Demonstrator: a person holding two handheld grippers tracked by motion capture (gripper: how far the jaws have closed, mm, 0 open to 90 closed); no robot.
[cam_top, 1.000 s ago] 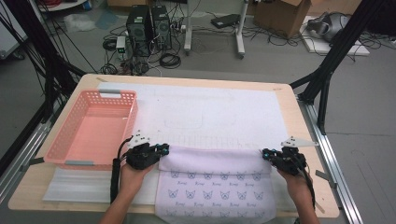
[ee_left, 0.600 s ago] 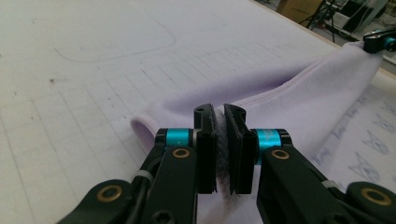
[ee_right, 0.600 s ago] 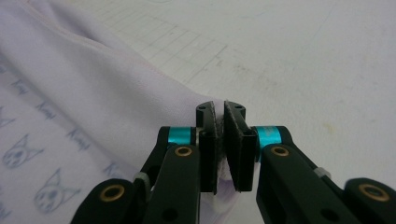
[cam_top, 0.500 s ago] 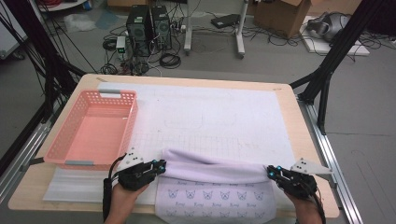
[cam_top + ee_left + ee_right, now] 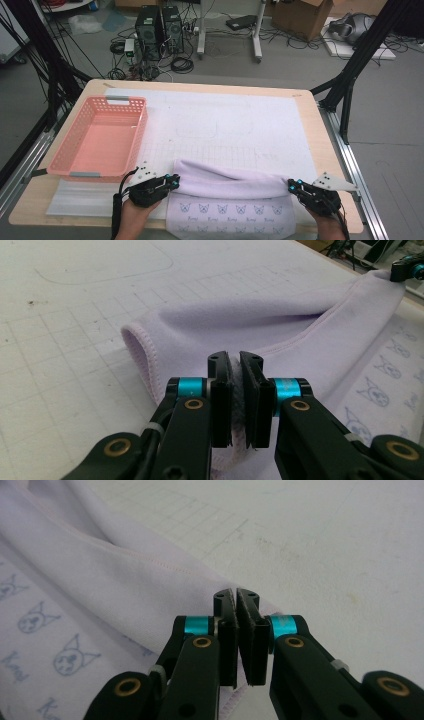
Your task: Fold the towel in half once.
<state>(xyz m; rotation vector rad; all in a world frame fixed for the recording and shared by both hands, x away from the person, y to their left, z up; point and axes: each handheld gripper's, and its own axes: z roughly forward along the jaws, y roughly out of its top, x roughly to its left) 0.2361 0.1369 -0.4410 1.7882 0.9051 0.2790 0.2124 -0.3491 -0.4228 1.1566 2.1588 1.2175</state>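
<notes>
My left gripper (image 5: 172,181) and right gripper (image 5: 293,184) each pinch a corner of the lilac towel (image 5: 235,187), which lies near the counter's (image 5: 310,107) front edge, just right of the pink basket (image 5: 100,137). The soft fleece, stitched at its hem and printed with small cat faces, could slip from either gripper, or the fold could land skewed if I pull unevenly.
</notes>
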